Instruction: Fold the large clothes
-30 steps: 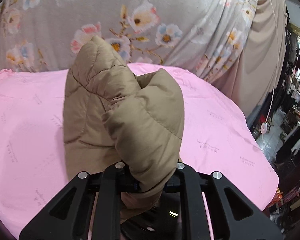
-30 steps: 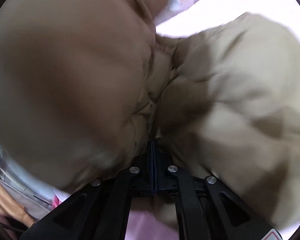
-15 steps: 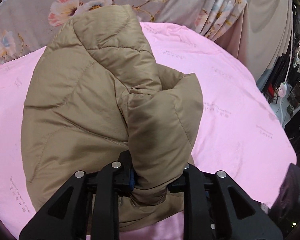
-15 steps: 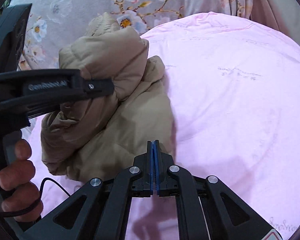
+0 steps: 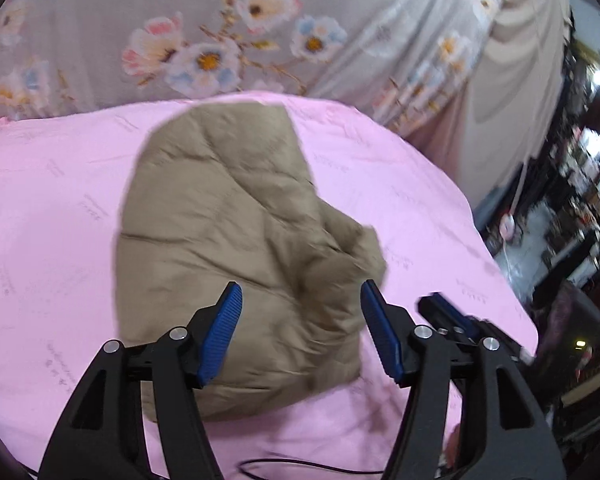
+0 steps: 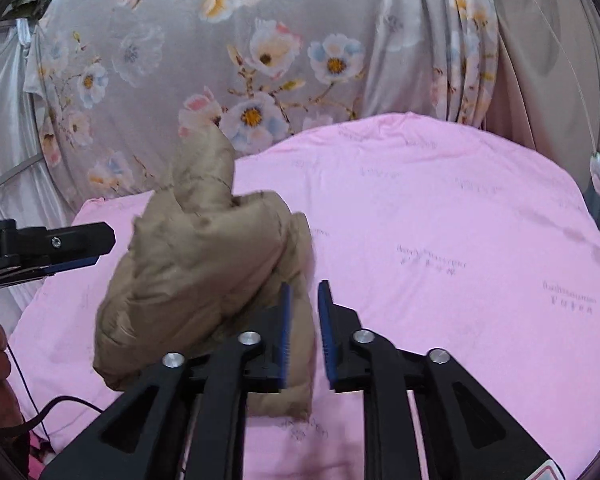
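1. The left gripper [image 5: 300,320] has its jaws spread wide and released; the blue ribbed pads [image 5: 220,340] stand on either side of the near edge of the puffy jacket [image 5: 228,240] without clamping it.
2. The right gripper [image 6: 303,332] has its jaws parted by a narrow gap, with nothing pinched between them; the jacket's [image 6: 196,280] near right corner lies just behind and under the left pad [image 6: 286,332].
3. The tan quilted jacket sits bunched in a loose heap on the pink sheet [image 5: 400,200], toward the left of the surface in the right wrist view, with one padded part sticking up at its far side.
4. In the left wrist view the right gripper's tip [image 5: 460,320] shows just right of the jacket; in the right wrist view the left gripper [image 6: 48,244] reaches in from the left edge, near the heap.
5. A black cable [image 6: 56,404] trails over the sheet's near left edge.
6. A grey floral curtain [image 6: 260,60] hangs behind the far side, with a plain beige drape [image 5: 520,80] to its right.
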Demonstrator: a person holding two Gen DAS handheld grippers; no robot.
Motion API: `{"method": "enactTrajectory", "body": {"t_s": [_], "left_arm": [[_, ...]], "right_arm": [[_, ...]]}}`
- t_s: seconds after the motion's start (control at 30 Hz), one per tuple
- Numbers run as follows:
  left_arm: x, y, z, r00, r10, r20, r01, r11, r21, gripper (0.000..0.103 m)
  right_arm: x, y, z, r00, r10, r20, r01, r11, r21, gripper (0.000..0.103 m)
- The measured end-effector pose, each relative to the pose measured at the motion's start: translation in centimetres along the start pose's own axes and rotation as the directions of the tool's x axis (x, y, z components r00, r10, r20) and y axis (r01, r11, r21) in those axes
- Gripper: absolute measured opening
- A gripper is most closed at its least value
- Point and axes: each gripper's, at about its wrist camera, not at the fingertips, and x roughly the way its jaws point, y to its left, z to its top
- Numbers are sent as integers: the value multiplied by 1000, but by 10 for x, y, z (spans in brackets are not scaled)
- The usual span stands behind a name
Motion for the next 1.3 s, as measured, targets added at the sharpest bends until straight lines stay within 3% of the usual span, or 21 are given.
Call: {"method": "enactTrajectory", "body": {"t_s": [0.03,0.17,0.3,0.37,0.43,0.53,0.73,1.03,1.3], "left_arm": [[-6,13,7,999,48,19,-48,999,-23,60],[-10,58,24,977,210,34,-206,973,-104,60],[-6,84,31,962,271,27,-264,953,-145,60],[0,84,34,961,275,23,-269,953,-143,60],[10,81,33,962,272,9,-269,955,-129,60],[28,73,27,961,274,-20,-275,956,-98,60],[77,64,4,949,291,-120,-298,953,-51,61],[102,51,-16,921,376,-101,-377,926,19,65],[123,46,-28,900,427,-88,-424,904,55,67]], "right_arm": [[-6,9,9,999,7,31,-6,1000,-23,45],[-11,43,41,993,93,79,-86,993,-86,53],[3,76,51,993,111,44,-102,980,-170,54],[20,83,46,998,68,7,-65,977,-203,49],[40,76,38,997,40,-64,-51,983,-179,24],[54,52,24,988,61,-141,-70,996,-60,14],[65,20,-5,975,30,-221,-22,999,40,11],[89,21,-35,964,-31,-263,33,999,3,11],[103,16,-47,964,-29,-266,31,1000,5,11]]}}
